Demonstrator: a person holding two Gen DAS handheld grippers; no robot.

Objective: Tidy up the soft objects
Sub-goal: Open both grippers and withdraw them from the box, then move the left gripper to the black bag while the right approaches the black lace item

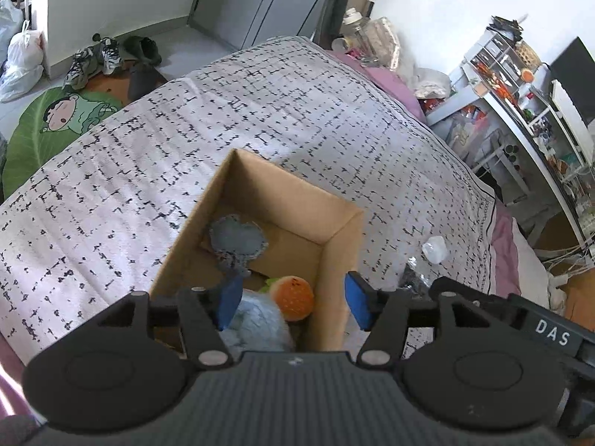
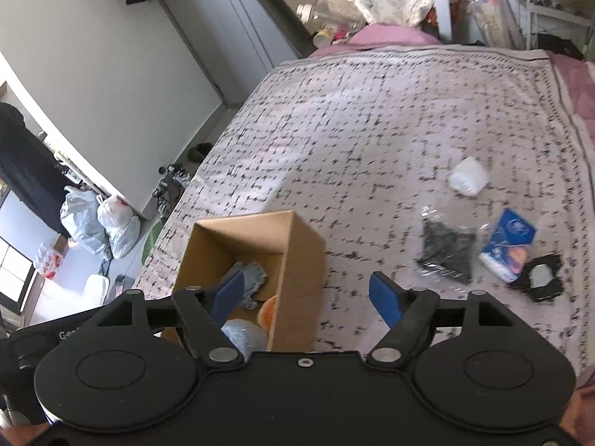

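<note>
On the bed, over a white bedspread (image 1: pixel 156 141) printed with black dashes, an open cardboard box (image 1: pixel 340 256) stood upright. Inside it lay a grey-blue frayed cloth (image 1: pixel 238 239), an orange plush toy (image 1: pixel 293 297) and a pale blue fluffy toy (image 1: pixel 256 325). The left gripper (image 1: pixel 293 303) hovered above the box, its blue-padded jaws spread wide and holding nothing. The right gripper (image 2: pixel 306 299) hung over the box's right wall, jaws likewise spread and empty. Well to the right of the box, on the bedspread, lay a crumpled white object (image 2: pixel 468 176), a dark item in a clear plastic bag (image 2: pixel 448 249), a blue packet (image 2: pixel 509 243) and a black object (image 2: pixel 541 278) touching the packet.
</note>
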